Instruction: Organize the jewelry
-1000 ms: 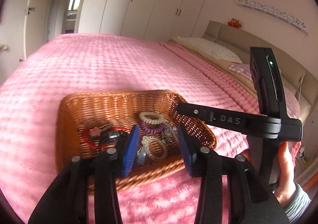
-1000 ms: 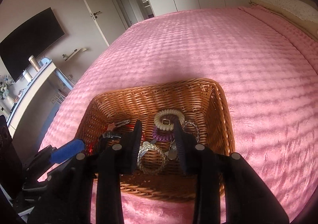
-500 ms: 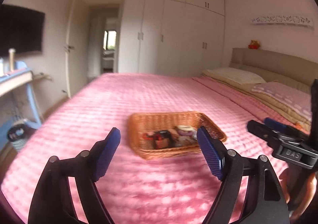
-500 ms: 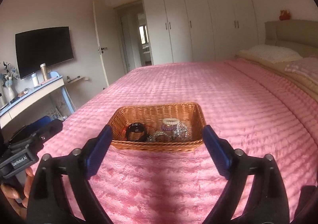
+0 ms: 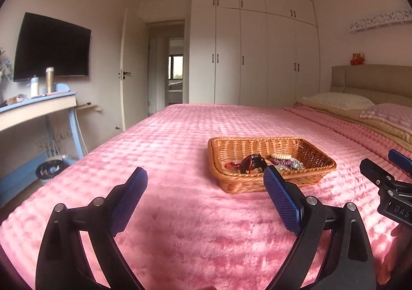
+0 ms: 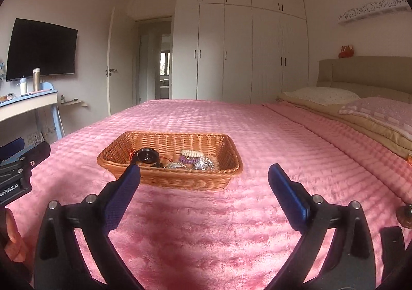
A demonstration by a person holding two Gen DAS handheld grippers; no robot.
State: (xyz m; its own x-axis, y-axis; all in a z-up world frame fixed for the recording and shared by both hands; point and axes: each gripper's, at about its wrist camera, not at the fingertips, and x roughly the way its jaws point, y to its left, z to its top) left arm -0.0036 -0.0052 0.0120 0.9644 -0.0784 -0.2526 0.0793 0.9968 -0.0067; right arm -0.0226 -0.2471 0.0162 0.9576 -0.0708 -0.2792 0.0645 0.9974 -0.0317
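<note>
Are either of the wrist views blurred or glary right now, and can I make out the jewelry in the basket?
Left wrist: sharp, fisheye-bent edges, no glare; basket contents small, tangled. Right wrist: equally sharp, bracelets distinguishable, soft shadow near the fingers.

Both wrist views low over bed (image 5: 180, 135), facing wardrobe (image 6: 239, 50); share basket (image 6: 170, 179).

The basket (image 6: 233, 165) is woven wicker, ribbed and faintly glossy. Under it the bedspread (image 6: 257, 125) is plush pink cloth (quilted into soft squares). The wardrobe (image 6: 239, 45) doors look smooth and matt white; the television (image 5: 51, 48) screen is glossy black.
</note>
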